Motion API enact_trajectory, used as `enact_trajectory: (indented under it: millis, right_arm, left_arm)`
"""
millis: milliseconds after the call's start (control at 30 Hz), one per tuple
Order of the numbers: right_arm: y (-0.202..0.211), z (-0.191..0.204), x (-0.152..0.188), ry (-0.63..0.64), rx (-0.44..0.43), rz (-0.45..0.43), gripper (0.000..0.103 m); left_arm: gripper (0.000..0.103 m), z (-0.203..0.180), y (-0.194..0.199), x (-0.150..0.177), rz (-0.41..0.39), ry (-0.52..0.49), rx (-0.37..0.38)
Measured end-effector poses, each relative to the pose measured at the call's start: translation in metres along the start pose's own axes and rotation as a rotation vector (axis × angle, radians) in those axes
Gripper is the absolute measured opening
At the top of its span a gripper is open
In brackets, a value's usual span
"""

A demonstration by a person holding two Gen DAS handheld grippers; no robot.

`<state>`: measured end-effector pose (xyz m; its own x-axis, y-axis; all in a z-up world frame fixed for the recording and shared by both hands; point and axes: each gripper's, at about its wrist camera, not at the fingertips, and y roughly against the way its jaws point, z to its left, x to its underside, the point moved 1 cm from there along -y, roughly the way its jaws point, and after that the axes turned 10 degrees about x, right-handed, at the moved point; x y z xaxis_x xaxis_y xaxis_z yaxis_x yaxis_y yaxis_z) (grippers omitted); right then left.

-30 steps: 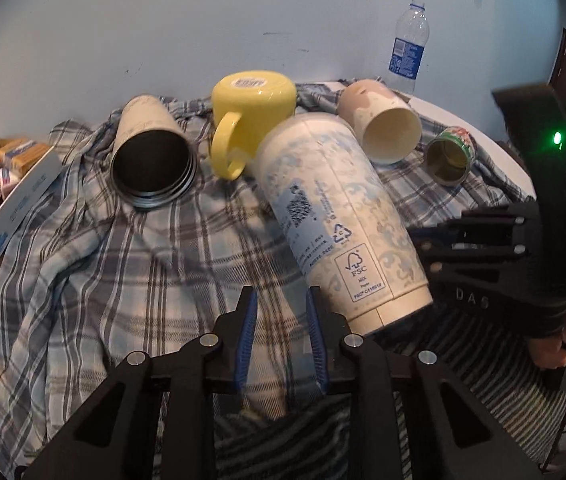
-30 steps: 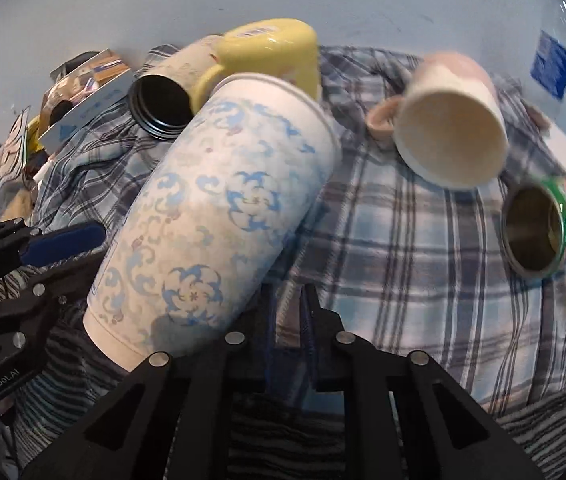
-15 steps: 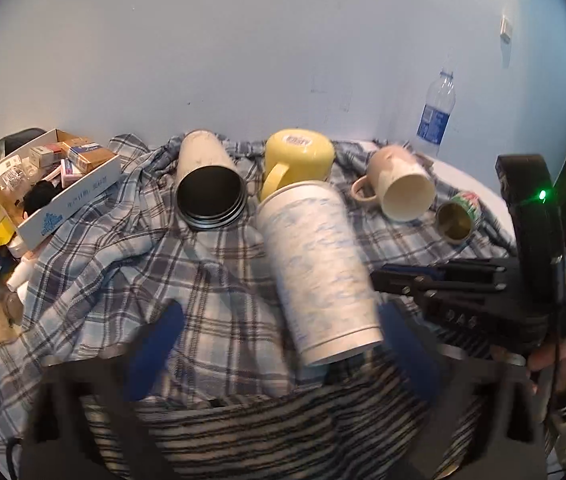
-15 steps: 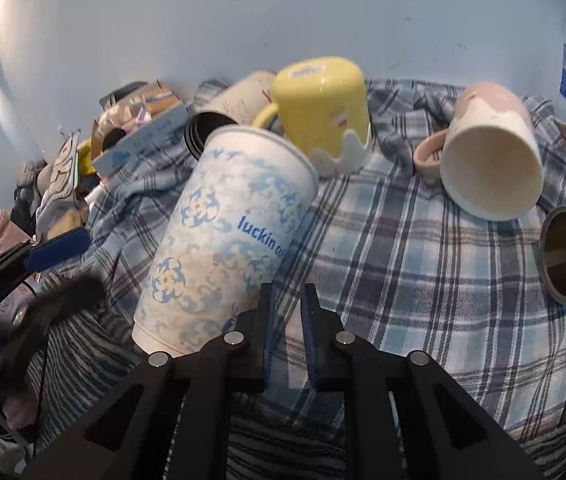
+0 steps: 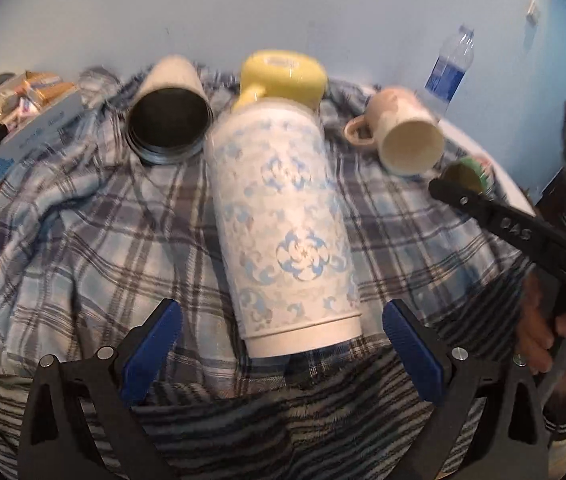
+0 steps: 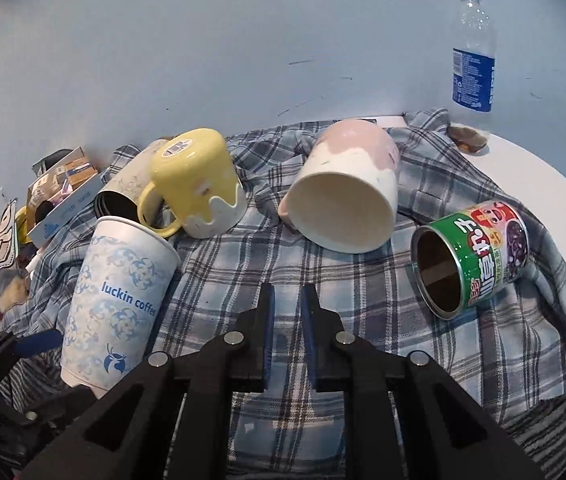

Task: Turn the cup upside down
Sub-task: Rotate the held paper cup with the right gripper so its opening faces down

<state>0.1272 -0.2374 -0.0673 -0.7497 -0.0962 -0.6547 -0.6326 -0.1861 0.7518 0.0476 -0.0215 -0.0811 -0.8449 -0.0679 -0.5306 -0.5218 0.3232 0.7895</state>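
Note:
A tall white paper cup (image 5: 283,224) with blue flower prints lies tilted on the plaid cloth, wide rim toward the far side, narrow base toward me. It also shows in the right wrist view (image 6: 119,304). My left gripper (image 5: 281,346) is open wide, its blue pads on either side of the cup's base without touching it. My right gripper (image 6: 287,316) is shut and empty, above the cloth to the right of the cup. It shows in the left wrist view (image 5: 443,190) at the right.
A yellow mug (image 6: 195,192) stands upside down behind the paper cup. A dark metal tumbler (image 5: 169,124), a pink mug (image 6: 343,200) and a green tin (image 6: 471,260) lie on their sides. A water bottle (image 6: 473,56) stands by the wall. Boxes (image 5: 23,120) crowd the left.
My left gripper has opened wide and now straddles the cup's base. My right gripper has drawn back to the right, away from the cup, still shut.

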Motion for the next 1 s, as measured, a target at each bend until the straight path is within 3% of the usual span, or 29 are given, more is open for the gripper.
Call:
enact_trajectory:
  millis: [67, 100, 133, 267, 433, 567, 667, 1000]
  right_arm:
    - [0.000, 0.003, 0.000, 0.017, 0.010, 0.001, 0.014]
    - [0.000, 0.004, 0.000, 0.019, 0.011, -0.005, 0.014]
    - [0.002, 0.003, 0.000, 0.016, 0.011, -0.010, 0.014]
    - [0.003, -0.003, -0.002, -0.014, 0.020, -0.014, 0.014]
    - [0.005, -0.014, -0.006, -0.057, 0.080, -0.031, 0.014]
    - [-0.002, -0.031, -0.009, -0.115, 0.143, 0.002, 0.014]
    - [-0.007, -0.046, -0.009, -0.182, 0.139, 0.028, 0.014]
    - [-0.001, -0.068, -0.011, -0.269, 0.190, 0.008, 0.014]
  left_arm:
    - [0.090, 0.000, -0.004, 0.000, 0.019, -0.005, 0.007]
    - [0.070, -0.001, -0.006, 0.001, 0.036, -0.013, -0.001]
    - [0.068, -0.001, -0.007, 0.001, 0.047, -0.015, -0.005]
    - [0.068, -0.006, 0.001, 0.000, 0.011, -0.048, -0.015]
    - [0.067, -0.029, 0.024, -0.003, -0.098, -0.182, -0.073]
    - [0.067, -0.043, 0.034, -0.011, -0.101, -0.205, -0.016]
    - [0.067, -0.055, 0.036, -0.016, -0.145, -0.261, -0.033]
    - [0.067, -0.089, 0.037, -0.038, -0.178, -0.351, 0.014]
